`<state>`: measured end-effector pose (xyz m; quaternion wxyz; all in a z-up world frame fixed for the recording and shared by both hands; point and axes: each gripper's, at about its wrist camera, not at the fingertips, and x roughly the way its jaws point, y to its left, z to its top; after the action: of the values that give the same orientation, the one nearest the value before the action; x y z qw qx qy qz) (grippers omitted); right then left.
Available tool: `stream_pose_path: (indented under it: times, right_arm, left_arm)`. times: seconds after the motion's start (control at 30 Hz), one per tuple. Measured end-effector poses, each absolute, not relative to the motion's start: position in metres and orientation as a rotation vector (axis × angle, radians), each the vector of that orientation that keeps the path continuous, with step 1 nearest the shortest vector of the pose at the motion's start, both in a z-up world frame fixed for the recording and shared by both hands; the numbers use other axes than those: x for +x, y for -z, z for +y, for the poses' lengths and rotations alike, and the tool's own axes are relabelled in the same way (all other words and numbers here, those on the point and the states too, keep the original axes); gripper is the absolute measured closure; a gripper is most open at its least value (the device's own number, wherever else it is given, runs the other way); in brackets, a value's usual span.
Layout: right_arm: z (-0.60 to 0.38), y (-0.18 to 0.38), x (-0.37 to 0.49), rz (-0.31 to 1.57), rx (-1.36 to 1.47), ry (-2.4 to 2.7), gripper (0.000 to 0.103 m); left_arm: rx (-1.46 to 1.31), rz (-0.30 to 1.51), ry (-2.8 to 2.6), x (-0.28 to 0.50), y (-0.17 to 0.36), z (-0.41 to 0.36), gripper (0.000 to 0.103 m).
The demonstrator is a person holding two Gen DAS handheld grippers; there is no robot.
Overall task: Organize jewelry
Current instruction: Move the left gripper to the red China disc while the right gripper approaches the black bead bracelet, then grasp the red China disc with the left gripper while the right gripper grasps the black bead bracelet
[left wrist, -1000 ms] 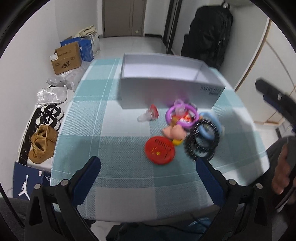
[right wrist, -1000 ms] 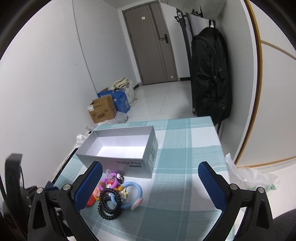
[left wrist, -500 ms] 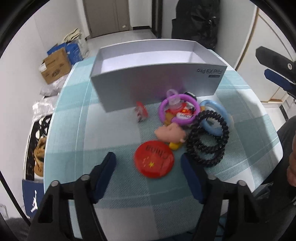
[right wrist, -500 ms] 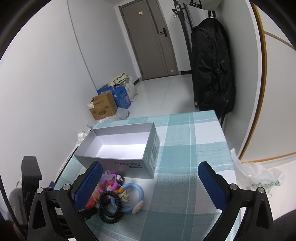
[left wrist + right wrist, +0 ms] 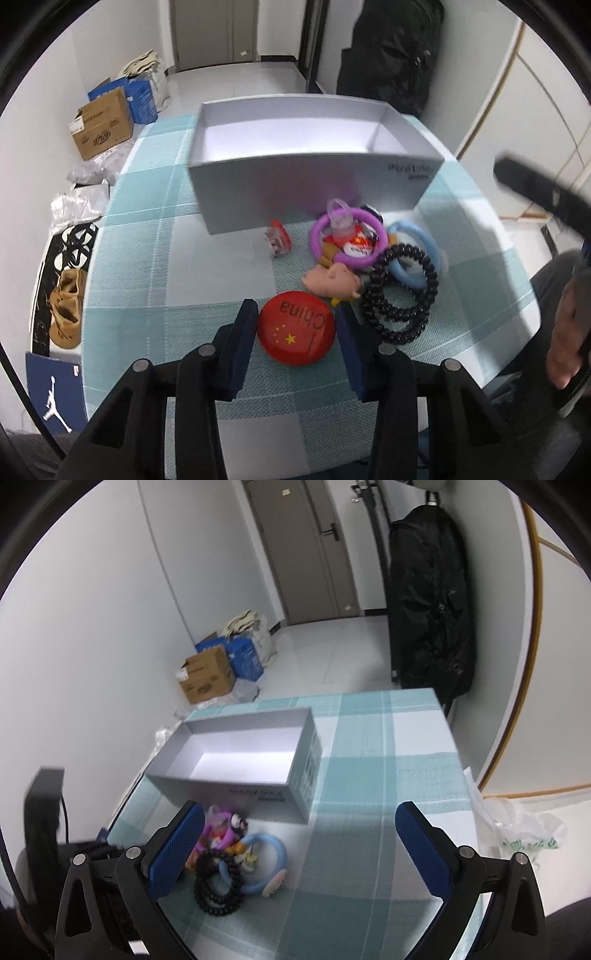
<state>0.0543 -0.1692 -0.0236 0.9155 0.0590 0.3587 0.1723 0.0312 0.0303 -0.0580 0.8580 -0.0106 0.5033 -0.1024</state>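
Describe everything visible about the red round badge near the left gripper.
The red badge is a glossy disc, probably a metal or plastic pin, printed with "China" and yellow stars. It lies flat, face up, on the teal checked tablecloth, in front of the pink pig figure. The left gripper straddles it; its jaws have just been closing, both pads at its rim, though firm contact is unclear.

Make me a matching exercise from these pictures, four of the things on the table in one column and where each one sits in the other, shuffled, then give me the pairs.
Things:
1. red badge
2. grey box
3. black coil hair tie
4. right gripper

Places:
A. overlapping the light blue ring
B. between the fingers of the left gripper, which have just been closing
C. behind the pile of trinkets, nothing inside
D. open above bare tablecloth, holding nothing

Pairs: 1-B, 2-C, 3-A, 4-D
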Motion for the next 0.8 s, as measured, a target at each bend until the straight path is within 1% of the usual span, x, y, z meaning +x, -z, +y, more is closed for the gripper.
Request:
stream_pose_path:
  times: [0.23, 0.33, 0.4, 0.47, 0.6, 0.67, 0.73, 0.8]
  right_arm:
    - [-0.143, 0.034, 0.037, 0.78, 0.023, -0.463, 0.0]
    - [-0.127, 0.043, 0.031, 0.801, -0.046, -0.499, 0.005]
    - [-0.118, 0.049, 0.03, 0.816, -0.085, -0.506, 0.011]
    - [-0.113, 0.055, 0.032, 0.837, -0.106, -0.506, 0.024]
    - [-0.112, 0.064, 0.035, 0.852, -0.099, -0.499, 0.035]
    - [-0.113, 0.065, 0.036, 0.853, -0.091, -0.499, 0.046]
    - [-0.113, 0.066, 0.038, 0.86, -0.084, -0.504, 0.05]
    - [-0.111, 0.067, 0.038, 0.866, -0.086, -0.507, 0.058]
  left_arm:
    - [-0.106, 0.985, 0.196, 0.027, 0.036, 0.042, 0.066]
    - [-0.115, 0.958, 0.184, 0.026, 0.03, 0.045, 0.066]
    - [-0.132, 0.943, 0.185, 0.027, 0.026, 0.047, 0.066]
    - [-0.133, 0.93, 0.183, 0.027, 0.024, 0.05, 0.066]
    - [-0.125, 0.901, 0.175, 0.029, 0.02, 0.054, 0.066]
    - [-0.132, 0.895, 0.174, 0.03, 0.019, 0.058, 0.066]
    - [-0.144, 0.891, 0.175, 0.03, 0.018, 0.06, 0.066]
    - [-0.156, 0.89, 0.175, 0.031, 0.018, 0.063, 0.066]
